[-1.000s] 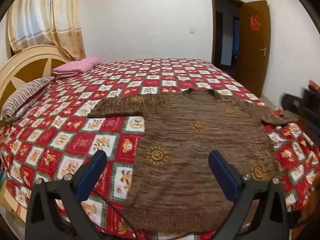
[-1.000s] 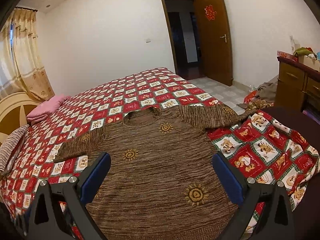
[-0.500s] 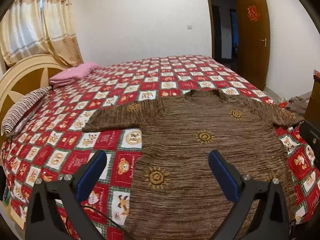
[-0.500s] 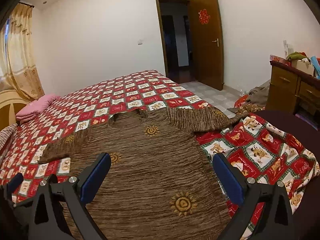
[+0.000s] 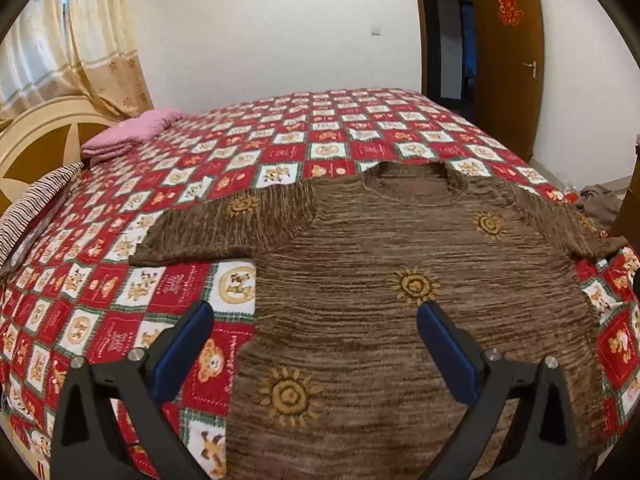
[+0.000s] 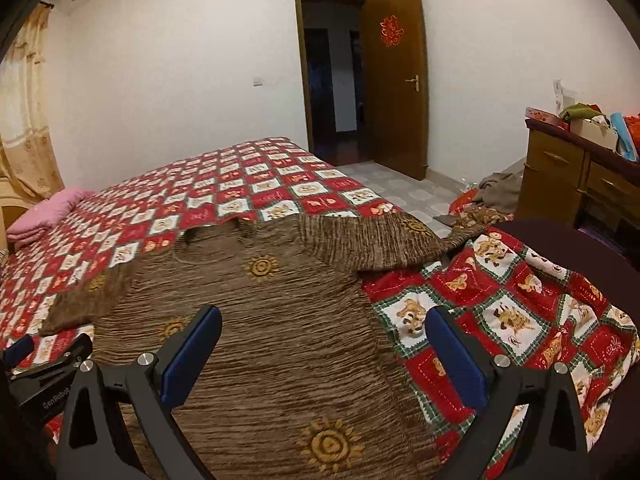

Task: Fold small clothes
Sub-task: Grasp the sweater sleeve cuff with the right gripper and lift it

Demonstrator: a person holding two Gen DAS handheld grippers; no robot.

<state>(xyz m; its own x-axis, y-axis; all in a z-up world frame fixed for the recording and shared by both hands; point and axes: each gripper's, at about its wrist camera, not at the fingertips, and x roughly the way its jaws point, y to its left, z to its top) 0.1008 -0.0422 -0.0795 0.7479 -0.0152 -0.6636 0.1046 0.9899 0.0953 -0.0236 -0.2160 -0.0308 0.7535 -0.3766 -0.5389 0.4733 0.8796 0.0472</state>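
A brown knit sweater with yellow sun patterns lies flat, face up, on the bed, sleeves spread to both sides and collar at the far end. It also shows in the right wrist view. My left gripper is open and empty, hovering over the sweater's lower left part. My right gripper is open and empty, over the sweater's lower right edge. The left gripper's body shows at the left edge of the right wrist view.
The bed has a red and white checked quilt. A folded pink cloth and a striped pillow lie by the headboard. A wooden dresser stands right. The open door is at the back.
Both grippers have moved forward and lower over the sweater; it now fills more of each view. The left gripper has come into the right wrist view.
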